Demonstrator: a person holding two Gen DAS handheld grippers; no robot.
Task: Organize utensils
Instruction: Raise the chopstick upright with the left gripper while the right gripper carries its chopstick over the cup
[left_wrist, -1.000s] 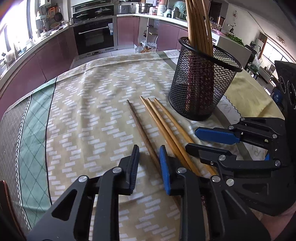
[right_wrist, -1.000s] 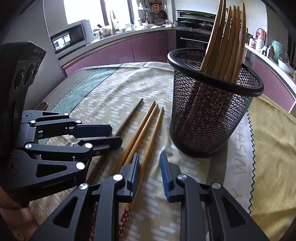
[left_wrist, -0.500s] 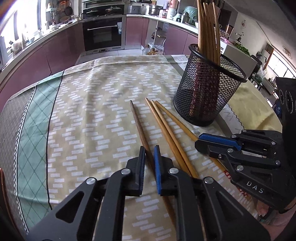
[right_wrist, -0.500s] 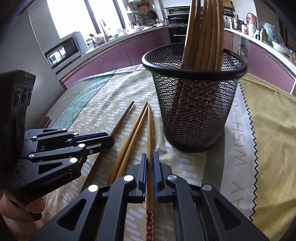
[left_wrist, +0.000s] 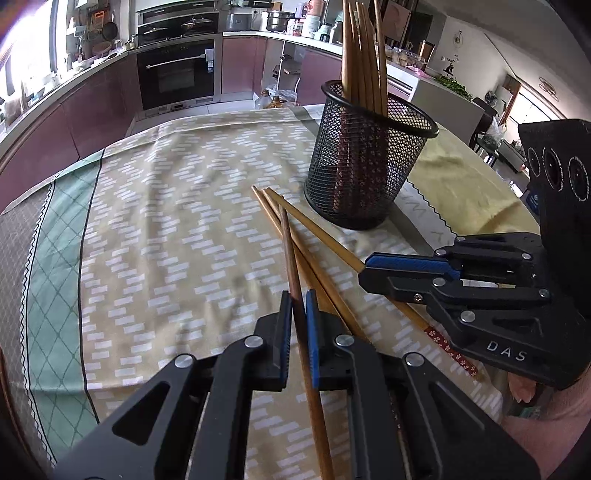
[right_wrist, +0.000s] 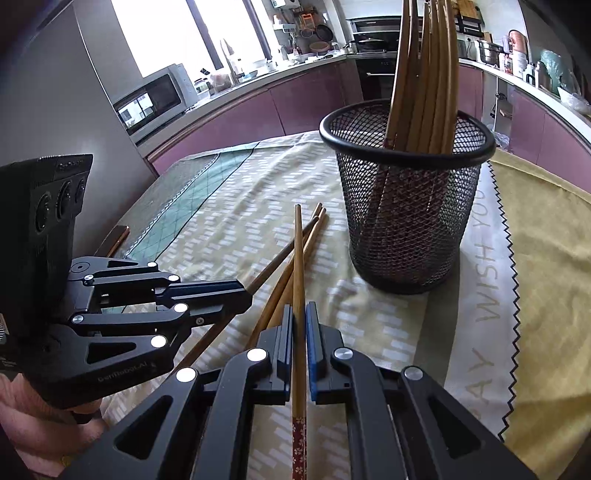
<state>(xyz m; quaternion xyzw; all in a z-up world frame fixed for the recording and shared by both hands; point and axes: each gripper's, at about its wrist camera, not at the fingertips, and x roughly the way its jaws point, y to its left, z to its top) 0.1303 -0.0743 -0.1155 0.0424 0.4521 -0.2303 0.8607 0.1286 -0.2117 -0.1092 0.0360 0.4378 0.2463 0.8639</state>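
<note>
Kitchen backdrop: purple cabinets, built-in black oven (left_wrist: 176, 75), table under a beige patterned tablecloth (left_wrist: 177, 206) with a green border.

Left wrist view: left tool (left_wrist: 294, 314) is clamped on a dark brown wooden chopstick (left_wrist: 289, 254), whose far end lies across two lighter bamboo chopsticks (left_wrist: 314, 266) lying on the cloth. Black wire-mesh cylindrical holder (left_wrist: 365, 166) stands upright just beyond their tips, with a bundle of bamboo chopsticks (left_wrist: 364, 62) standing in it. Right tool (left_wrist: 373, 267) is at frame right, jaws closed on a light bamboo chopstick (left_wrist: 325, 238) with a red floral end.

Right wrist view: right tool (right_wrist: 298, 325) grips that light bamboo chopstick (right_wrist: 298, 266) between its blue pads; floral end sticks out toward the camera, and the shaft crosses over the two loose ones (right_wrist: 280, 291). Left tool (right_wrist: 236, 295) is at frame left, closed on the dark chopstick (right_wrist: 277, 262). Mesh holder (right_wrist: 410, 206) sits to the right on the cloth, near the chopstick tips but not touching. Silver microwave (right_wrist: 155, 98) is on the counter behind.
</note>
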